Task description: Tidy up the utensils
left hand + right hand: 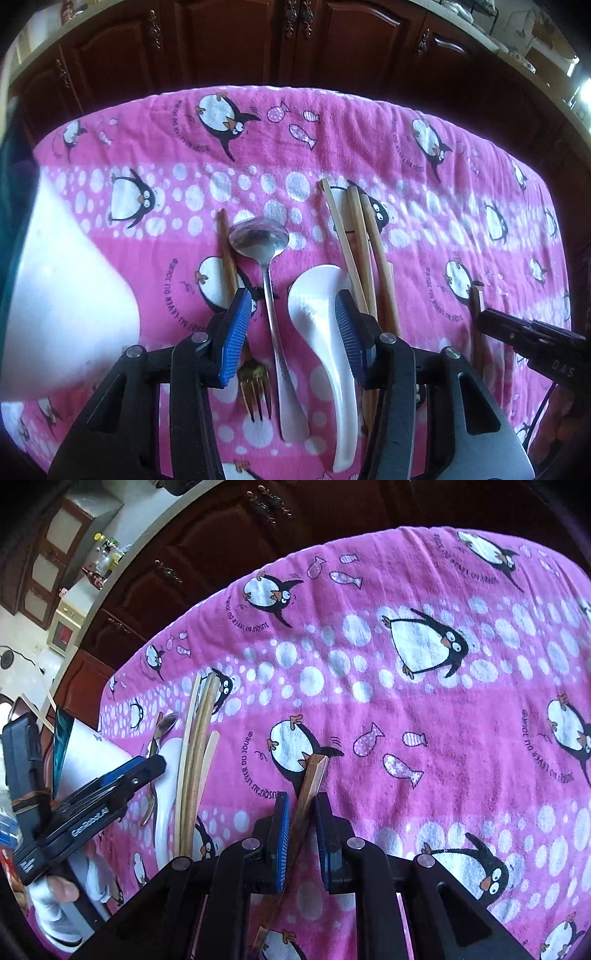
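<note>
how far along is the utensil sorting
Partly done, it seems: three chopsticks, a white spoon, a metal spoon and a fork lie roughly side by side on the pink cloth. In hand: the right gripper holds a chopstick. Left: placing it; one stick lies apart. The left gripper is open.

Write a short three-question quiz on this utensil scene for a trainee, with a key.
1. True or false: the right hand-held gripper has a dark chopstick between its pads.
2. Which utensil lies between the metal spoon and the bundle of wooden chopsticks? A) gold fork B) white ceramic spoon C) knife
3. Fill in: the left hand-held gripper is ____ above the utensils, holding nothing.

Key
1. True.
2. B, the white ceramic spoon. The gold fork lies on the metal spoon's other side.
3. Open.

Everything rests on the pink penguin cloth.
</note>
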`<state>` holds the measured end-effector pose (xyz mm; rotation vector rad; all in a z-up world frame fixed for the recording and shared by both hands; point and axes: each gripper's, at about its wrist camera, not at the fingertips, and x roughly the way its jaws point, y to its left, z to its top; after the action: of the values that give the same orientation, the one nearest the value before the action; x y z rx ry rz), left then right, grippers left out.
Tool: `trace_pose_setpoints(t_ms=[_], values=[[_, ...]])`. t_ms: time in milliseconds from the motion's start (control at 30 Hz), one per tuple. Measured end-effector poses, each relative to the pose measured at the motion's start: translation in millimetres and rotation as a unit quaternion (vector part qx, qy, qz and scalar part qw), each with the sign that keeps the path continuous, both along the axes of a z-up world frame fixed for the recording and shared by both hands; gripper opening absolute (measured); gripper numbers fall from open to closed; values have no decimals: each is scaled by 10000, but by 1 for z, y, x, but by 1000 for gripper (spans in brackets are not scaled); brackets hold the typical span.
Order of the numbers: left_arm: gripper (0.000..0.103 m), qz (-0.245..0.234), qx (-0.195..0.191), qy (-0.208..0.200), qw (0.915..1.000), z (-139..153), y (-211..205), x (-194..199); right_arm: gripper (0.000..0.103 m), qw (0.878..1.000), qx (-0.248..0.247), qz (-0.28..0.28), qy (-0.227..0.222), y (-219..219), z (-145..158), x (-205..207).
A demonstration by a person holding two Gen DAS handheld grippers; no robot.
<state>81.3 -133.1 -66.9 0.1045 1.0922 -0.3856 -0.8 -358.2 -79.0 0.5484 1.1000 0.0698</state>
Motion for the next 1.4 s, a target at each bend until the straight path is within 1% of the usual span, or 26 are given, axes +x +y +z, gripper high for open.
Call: trace_pose_setpoints(t_ms=[33,133,200,300,333,367,500,533,567,600,800,900,967,1000,1033,1067,1100,1133,1233,1333,1400], values=[[46,-15,11,6,10000,-1,-2,2,12,10000,52,2,-1,-3,0,-1],[37,-57,77,59,9999,-5,-7,8,13,9999,108,22,7,0,-2,1],[35,-80,144,56,9998,-6,-9,10,13,9999,94,49,37,-1,-3,2],[22,-131,239,6,9996,-7,-11,13,14,9999,51,70,87,4,-3,7],[14,-147,262,-6,9995,-7,-13,14,15,9999,30,79,99,5,-3,9],[10,-157,251,-3,9996,-7,-19,13,17,9999,-7,93,117,7,-3,11],[4,-192,40,33,9998,1,-10,12,17,9993,-290,206,74,18,-1,20],[3,-206,-10,25,9998,4,-7,7,14,9989,-394,241,31,22,0,22],[2,-228,-68,22,9997,7,-5,5,13,9983,-503,281,-6,24,1,23],[2,-248,-121,10,9996,11,-2,1,13,9980,-556,307,-55,26,4,21],[1,-355,-422,-136,9984,33,15,-18,12,9973,-522,234,-460,28,28,7],[1,-362,-424,-187,9983,36,19,-23,12,9963,-570,286,-581,29,40,1],[2,-354,-390,-221,9984,34,18,-24,12,9961,-614,305,-555,31,42,0],[3,-386,-388,-229,9982,34,19,-22,12,9962,-616,292,-537,30,42,-1],[10,-415,-389,-232,9981,34,16,-21,12,9966,-586,269,-512,29,41,-1],[20,-443,-374,-244,9980,32,13,-19,12,9969,-553,253,-495,28,40,-2],[24,-465,-327,-263,9980,30,10,-16,12,9972,-522,239,-472,27,38,-3],[26,-509,-286,-265,9979,26,5,-14,12,9975,-497,238,-438,27,35,-3],[26,-678,-74,-179,9975,14,-6,-5,12,9982,-403,236,-368,23,29,-5],[26,-749,28,-100,9971,6,-11,2,12,9986,-338,226,-324,20,25,-5],[26,-723,19,-86,9973,5,-12,6,12,9988,-297,228,-309,17,24,-4]])
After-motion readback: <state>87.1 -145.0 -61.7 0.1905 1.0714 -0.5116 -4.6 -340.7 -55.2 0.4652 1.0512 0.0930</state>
